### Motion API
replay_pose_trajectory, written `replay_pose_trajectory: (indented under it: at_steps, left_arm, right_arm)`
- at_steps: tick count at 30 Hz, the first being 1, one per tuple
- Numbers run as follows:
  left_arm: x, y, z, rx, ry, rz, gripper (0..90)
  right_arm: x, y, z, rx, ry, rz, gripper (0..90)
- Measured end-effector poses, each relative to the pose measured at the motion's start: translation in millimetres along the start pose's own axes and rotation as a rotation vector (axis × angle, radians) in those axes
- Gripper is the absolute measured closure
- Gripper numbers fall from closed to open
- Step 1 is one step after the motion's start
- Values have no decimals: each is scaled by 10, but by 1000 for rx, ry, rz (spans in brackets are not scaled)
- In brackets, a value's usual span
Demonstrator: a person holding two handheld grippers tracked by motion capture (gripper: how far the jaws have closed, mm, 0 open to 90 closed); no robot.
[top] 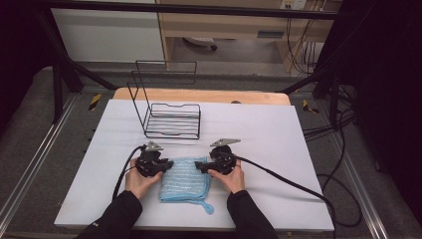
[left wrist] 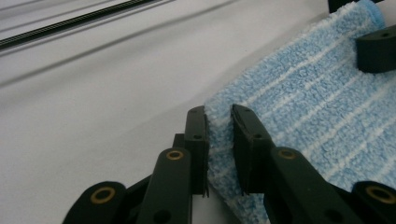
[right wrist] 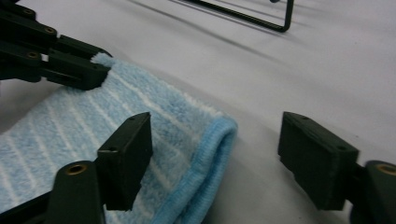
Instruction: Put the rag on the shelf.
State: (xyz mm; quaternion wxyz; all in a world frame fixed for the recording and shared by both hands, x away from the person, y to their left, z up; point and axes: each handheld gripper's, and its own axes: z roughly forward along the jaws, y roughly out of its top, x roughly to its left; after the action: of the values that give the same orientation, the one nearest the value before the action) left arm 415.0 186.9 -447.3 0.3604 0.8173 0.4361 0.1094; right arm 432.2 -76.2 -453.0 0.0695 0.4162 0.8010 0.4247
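Left gripper [left wrist: 219, 135] is pinching the blue towel's [top: 185, 178] ten o'clock corner; right gripper [right wrist: 215, 158] is straddling the two o'clock corner, jaws spread. Seat deeper before squeezing.

This looks like a lab or test bench. A white-covered table [top: 278, 149] sits inside a black metal frame [top: 199, 10], with cables [top: 343, 124] trailing over a grey floor [top: 30, 149]. Wooden shelving [top: 224, 25] stands behind, dimly lit.
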Motion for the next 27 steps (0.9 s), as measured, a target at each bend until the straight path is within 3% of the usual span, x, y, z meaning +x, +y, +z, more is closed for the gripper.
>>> replay_pose_trajectory:
  at_steps: [9, 11, 14, 19, 27]
  left_arm:
    - [7, -1, -1, -1, -3, 5, 764]
    - [8, -2, -1, -2, -7, 0, 764]
    - [15, -3, -1, -3, -12, -2, 763]
    - [16, -5, -7, -7, -16, 2, 778]
    - [33, 7, -54, -14, -30, -26, 800]
  right_arm:
    - [28, -39, 19, 18, 35, 8, 528]
    - [36, -40, 17, 26, 48, 38, 585]
    - [39, -37, 16, 33, 55, 59, 625]
    - [38, -12, -21, 44, 70, 82, 774]
    - [35, 13, -51, 44, 84, 95, 800]
